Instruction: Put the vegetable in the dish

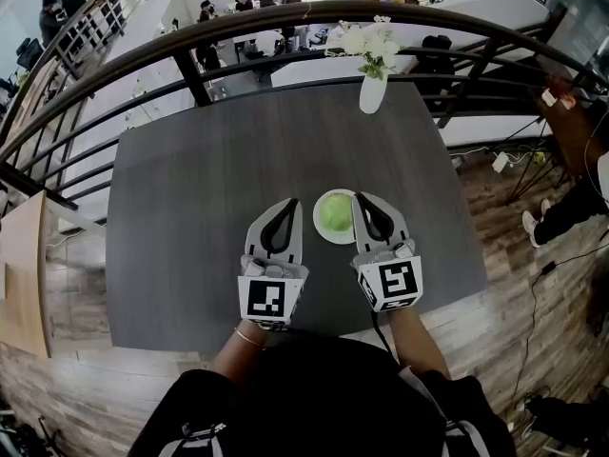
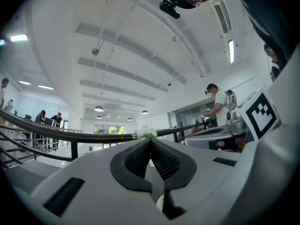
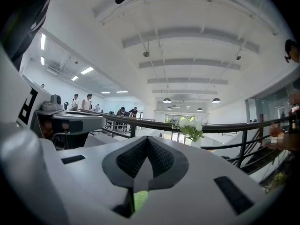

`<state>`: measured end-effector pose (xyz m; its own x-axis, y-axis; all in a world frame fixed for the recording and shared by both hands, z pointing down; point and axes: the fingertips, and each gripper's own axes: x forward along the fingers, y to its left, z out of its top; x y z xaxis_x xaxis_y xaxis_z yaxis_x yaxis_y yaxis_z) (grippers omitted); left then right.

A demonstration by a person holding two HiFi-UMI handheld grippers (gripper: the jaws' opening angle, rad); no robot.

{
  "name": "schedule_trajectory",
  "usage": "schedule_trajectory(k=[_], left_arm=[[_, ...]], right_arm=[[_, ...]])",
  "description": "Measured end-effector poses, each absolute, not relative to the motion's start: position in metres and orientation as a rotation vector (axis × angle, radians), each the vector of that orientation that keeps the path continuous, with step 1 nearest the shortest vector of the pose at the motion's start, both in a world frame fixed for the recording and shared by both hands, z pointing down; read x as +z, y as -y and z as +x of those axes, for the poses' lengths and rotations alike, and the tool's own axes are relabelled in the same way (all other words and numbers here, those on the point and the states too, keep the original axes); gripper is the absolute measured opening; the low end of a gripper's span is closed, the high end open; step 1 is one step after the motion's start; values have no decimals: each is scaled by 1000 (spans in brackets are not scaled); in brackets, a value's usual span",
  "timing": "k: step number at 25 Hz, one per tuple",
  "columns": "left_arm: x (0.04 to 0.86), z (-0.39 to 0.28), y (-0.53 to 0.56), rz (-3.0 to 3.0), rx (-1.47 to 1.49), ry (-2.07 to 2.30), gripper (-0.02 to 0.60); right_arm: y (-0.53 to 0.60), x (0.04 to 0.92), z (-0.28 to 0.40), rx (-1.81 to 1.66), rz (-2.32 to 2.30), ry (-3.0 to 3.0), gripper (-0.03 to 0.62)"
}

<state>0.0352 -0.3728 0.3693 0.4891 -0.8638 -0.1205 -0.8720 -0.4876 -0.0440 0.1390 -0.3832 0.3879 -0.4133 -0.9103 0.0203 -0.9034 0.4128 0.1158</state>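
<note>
A white dish rests on the dark table, and a green vegetable lies in it. My two grippers flank the dish above the table's near side. The left gripper is just left of the dish, its jaws closed together and empty. To the dish's right, the right gripper is shut too, with nothing held. In the right gripper view its jaws meet tip to tip, and the green vegetable shows below through the gap. The left gripper view shows jaws touching, with a sliver of the dish beneath.
A white vase of white flowers stands at the table's far edge. A dark railing curves behind the table, with people on a lower floor beyond. A person stands to the right of the table on the wood floor.
</note>
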Motion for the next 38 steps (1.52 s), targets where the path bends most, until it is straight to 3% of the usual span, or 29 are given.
schedule_trajectory(k=[38], left_arm=[[348,28,325,-2607,150,-1499,5]], right_arm=[[318,331,127,-261,1663,2658,6]])
